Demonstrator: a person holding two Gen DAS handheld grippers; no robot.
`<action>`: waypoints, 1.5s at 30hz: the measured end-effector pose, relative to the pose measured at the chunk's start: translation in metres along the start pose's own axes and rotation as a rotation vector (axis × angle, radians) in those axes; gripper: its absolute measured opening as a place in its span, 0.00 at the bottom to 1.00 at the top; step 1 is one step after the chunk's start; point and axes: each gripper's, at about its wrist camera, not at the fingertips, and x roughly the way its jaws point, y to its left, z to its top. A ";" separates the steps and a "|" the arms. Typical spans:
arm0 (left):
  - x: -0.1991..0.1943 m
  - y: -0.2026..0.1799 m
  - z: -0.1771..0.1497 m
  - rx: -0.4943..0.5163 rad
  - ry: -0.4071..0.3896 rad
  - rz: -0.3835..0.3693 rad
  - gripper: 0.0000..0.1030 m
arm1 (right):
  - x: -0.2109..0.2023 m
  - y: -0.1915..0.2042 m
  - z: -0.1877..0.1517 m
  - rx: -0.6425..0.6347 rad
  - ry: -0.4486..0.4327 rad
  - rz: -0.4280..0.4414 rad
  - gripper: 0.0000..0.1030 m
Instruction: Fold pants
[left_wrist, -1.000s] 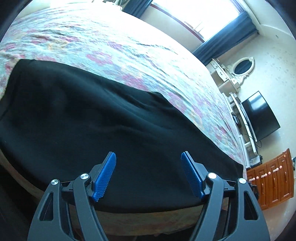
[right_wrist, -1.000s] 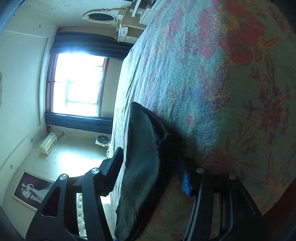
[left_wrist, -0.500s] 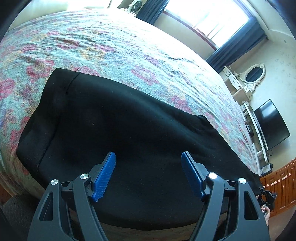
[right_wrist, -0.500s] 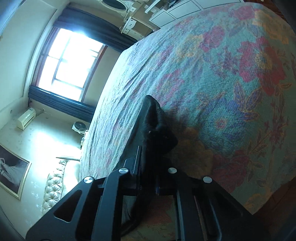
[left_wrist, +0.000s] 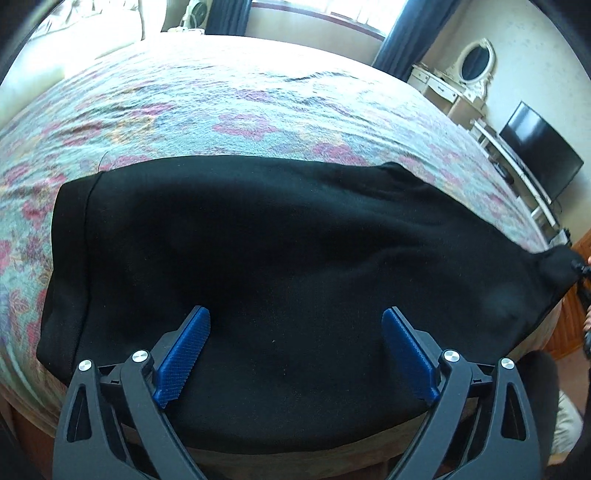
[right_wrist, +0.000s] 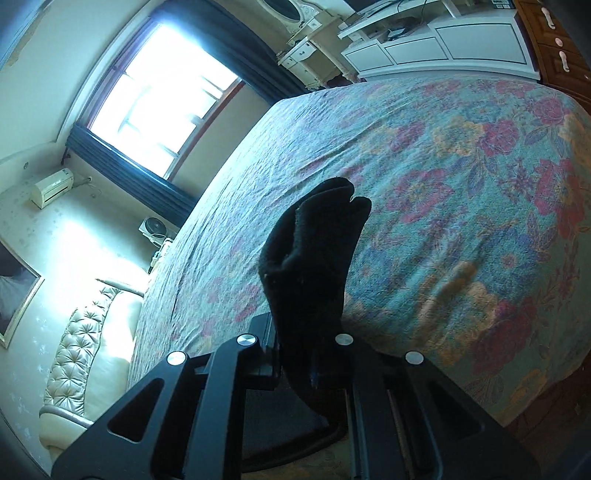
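Note:
The black pants (left_wrist: 258, 251) lie spread across the near edge of a floral bedspread (left_wrist: 240, 103). My left gripper (left_wrist: 295, 332) is open, hovering just above the middle of the pants, blue pads wide apart. My right gripper (right_wrist: 310, 354) is shut on one end of the pants (right_wrist: 314, 251), which bunches up and stands above the jaws, lifted off the bed. In the left wrist view that held end (left_wrist: 557, 266) shows at the far right, with the right gripper barely visible at the frame edge.
The bed's front edge (left_wrist: 295, 454) runs just under my left gripper. A TV (left_wrist: 539, 155), white dresser with oval mirror (left_wrist: 476, 70) and wooden cabinet (right_wrist: 554, 48) stand past the bed's right side. A tufted headboard (right_wrist: 85, 354) and window (right_wrist: 159, 96) lie to the left.
My right gripper closed on the pants' end and lifted it off the bed. My left gripper drew back and swung so that more of the pants shows, still open.

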 end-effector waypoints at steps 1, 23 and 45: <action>0.002 -0.002 0.000 0.025 0.001 0.006 0.95 | 0.000 0.007 -0.001 -0.015 -0.001 -0.002 0.10; -0.009 -0.006 0.000 0.028 -0.068 0.123 0.94 | 0.046 0.150 -0.080 -0.347 0.140 0.060 0.10; -0.020 0.023 0.006 -0.084 -0.082 0.153 0.94 | 0.099 0.245 -0.206 -0.535 0.293 0.097 0.11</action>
